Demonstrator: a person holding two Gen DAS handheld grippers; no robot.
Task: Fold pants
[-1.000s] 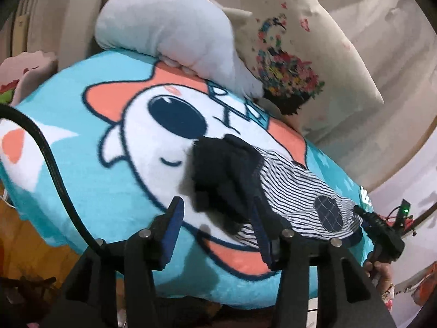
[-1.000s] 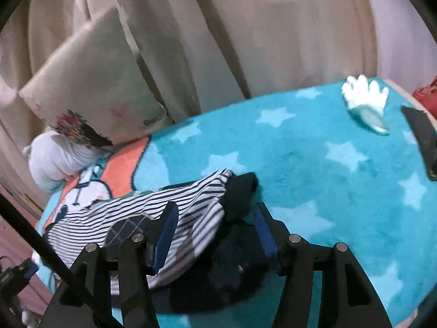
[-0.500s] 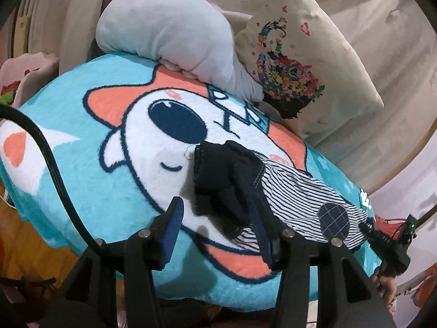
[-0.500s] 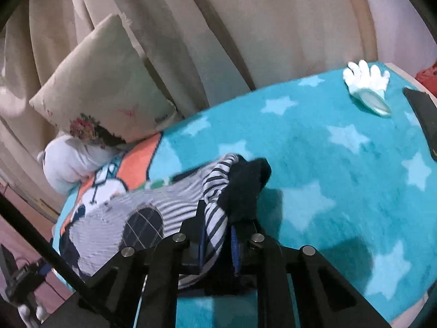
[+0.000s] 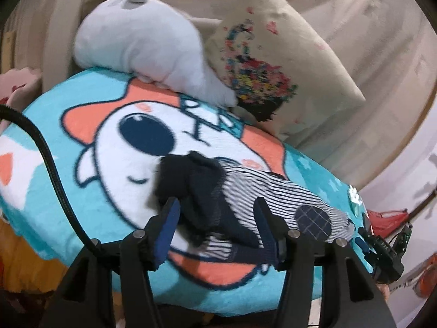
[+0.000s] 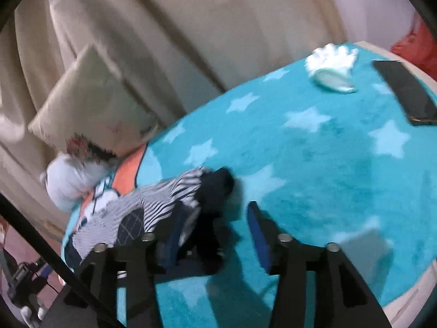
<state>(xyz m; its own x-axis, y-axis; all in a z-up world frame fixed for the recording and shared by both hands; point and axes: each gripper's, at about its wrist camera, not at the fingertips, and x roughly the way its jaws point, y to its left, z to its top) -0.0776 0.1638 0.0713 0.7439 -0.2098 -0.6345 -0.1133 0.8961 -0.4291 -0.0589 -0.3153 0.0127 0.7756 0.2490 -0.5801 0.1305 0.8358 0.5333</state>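
Note:
The pants are small, black-and-white striped with dark navy cuffs and a checked knee patch. They lie bunched on a turquoise cartoon blanket. My left gripper is open, its jaws straddling the dark bunched end of the pants. In the right wrist view the pants lie left of centre. My right gripper is open; its left finger touches the dark cuff, and the right finger is over bare blanket.
A grey plush toy and a floral cushion rest at the blanket's far edge against beige curtains. A white glove-like item and a dark phone lie on the blanket's far right. The other gripper shows at the right edge.
My right gripper was shut on the dark cuff half a second ago and has now opened, letting it go. My left gripper has moved closer over the pants' dark end.

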